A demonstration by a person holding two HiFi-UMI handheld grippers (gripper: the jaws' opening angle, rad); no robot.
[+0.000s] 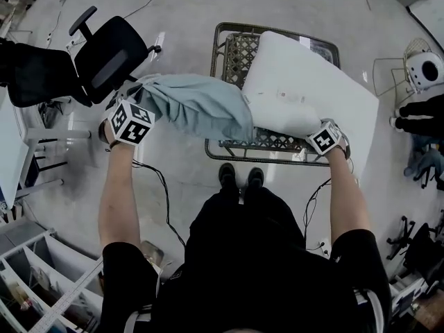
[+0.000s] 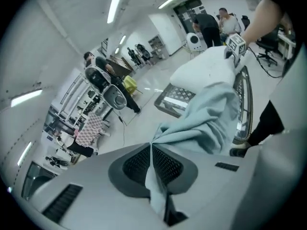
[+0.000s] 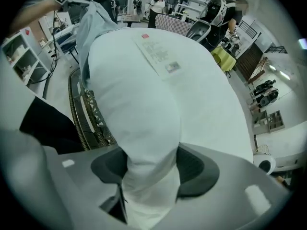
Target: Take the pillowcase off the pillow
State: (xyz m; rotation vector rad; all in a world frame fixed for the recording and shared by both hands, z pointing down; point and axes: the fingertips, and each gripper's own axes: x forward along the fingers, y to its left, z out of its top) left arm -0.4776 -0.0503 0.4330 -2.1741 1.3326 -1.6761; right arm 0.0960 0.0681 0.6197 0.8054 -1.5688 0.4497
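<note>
L gripper (image 2: pixel 152 152) is pressed shut on a fold of the pillowcase (image 1: pixel 198 106), which stretches left, its other end over the pillow's near-left corner. R gripper (image 3: pixel 151 169) pinches a bunched corner of the pillow (image 1: pixel 305 89). The pillow lies across a metal lattice seat (image 1: pixel 236 54), prob. a chair.

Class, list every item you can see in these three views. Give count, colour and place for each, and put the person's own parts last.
pillow: one, white, lying on the bench
pillowcase: one, pale blue-green, stretched from the pillow's left end to the left gripper
bench: one, dark metal lattice, under the pillow
office chair: one, black, upper left in the head view
shelf unit: one, white, lower left in the head view
shoes: two, black, beside the bench
left gripper: one, grey, shut on the pillowcase
right gripper: one, grey, shut on the pillow's near corner
</note>
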